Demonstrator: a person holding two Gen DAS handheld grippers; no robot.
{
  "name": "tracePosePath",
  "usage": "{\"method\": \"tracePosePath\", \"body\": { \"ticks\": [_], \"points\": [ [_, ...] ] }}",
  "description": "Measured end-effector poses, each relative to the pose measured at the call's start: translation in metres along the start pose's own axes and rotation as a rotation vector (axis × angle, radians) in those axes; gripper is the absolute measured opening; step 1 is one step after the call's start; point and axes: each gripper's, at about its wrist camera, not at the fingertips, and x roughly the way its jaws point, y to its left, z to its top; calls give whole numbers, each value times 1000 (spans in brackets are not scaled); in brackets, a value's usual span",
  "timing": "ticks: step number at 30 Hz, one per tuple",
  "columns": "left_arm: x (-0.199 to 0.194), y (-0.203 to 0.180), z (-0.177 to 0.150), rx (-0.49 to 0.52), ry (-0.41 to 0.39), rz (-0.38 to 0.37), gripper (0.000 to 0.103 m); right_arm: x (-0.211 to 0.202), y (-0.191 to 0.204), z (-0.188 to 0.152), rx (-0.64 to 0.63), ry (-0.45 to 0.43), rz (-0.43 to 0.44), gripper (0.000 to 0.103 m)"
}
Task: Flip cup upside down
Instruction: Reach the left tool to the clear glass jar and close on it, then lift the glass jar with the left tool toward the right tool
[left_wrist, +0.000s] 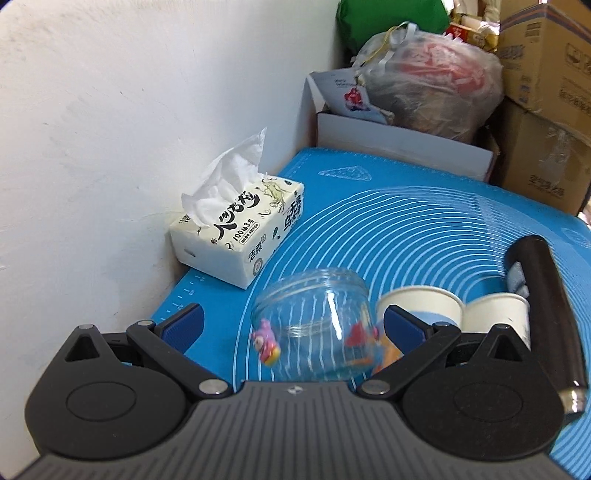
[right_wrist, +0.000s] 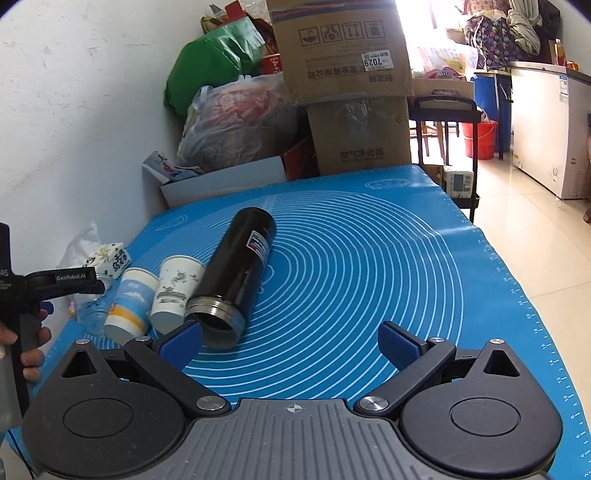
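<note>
A clear glass jar (left_wrist: 310, 317) with cartoon stickers lies on its side on the blue mat (left_wrist: 424, 221), mouth away from me, between the open fingers of my left gripper (left_wrist: 295, 325), which do not touch it. It shows faintly in the right wrist view (right_wrist: 90, 314) under the left gripper's body. Two paper cups (right_wrist: 129, 302) (right_wrist: 177, 291) lie on their sides beside it, and a black thermos (right_wrist: 236, 273) lies right of them. In the left wrist view the cups (left_wrist: 421, 299) (left_wrist: 498, 314) and thermos (left_wrist: 546, 306) sit to the right. My right gripper (right_wrist: 291, 343) is open and empty over the mat.
A tissue box (left_wrist: 240, 229) stands against the white wall at the mat's left edge. A white box (left_wrist: 399, 140), a plastic bag (left_wrist: 432, 88) and cardboard boxes (right_wrist: 347, 74) crowd the far end. The mat's right edge (right_wrist: 517, 295) drops to the floor.
</note>
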Motion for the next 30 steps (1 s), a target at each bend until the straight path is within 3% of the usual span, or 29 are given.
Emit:
{"method": "tracePosePath", "body": {
  "ticks": [11, 13, 14, 15, 30],
  "points": [
    [35, 5, 2, -67, 119, -69, 102, 10, -5, 0, -3, 11, -10, 102],
    [39, 5, 3, -74, 134, -102, 96, 11, -4, -1, 1, 15, -11, 102],
    [40, 6, 3, -85, 143, -139, 85, 11, -4, -1, 2, 16, -11, 102],
    [40, 6, 4, -98, 155, -169, 82, 12, -3, -1, 2, 18, -12, 102],
    [16, 2, -9, -35, 107, -114, 82, 13, -5, -1, 9, 27, -20, 102]
  ]
}}
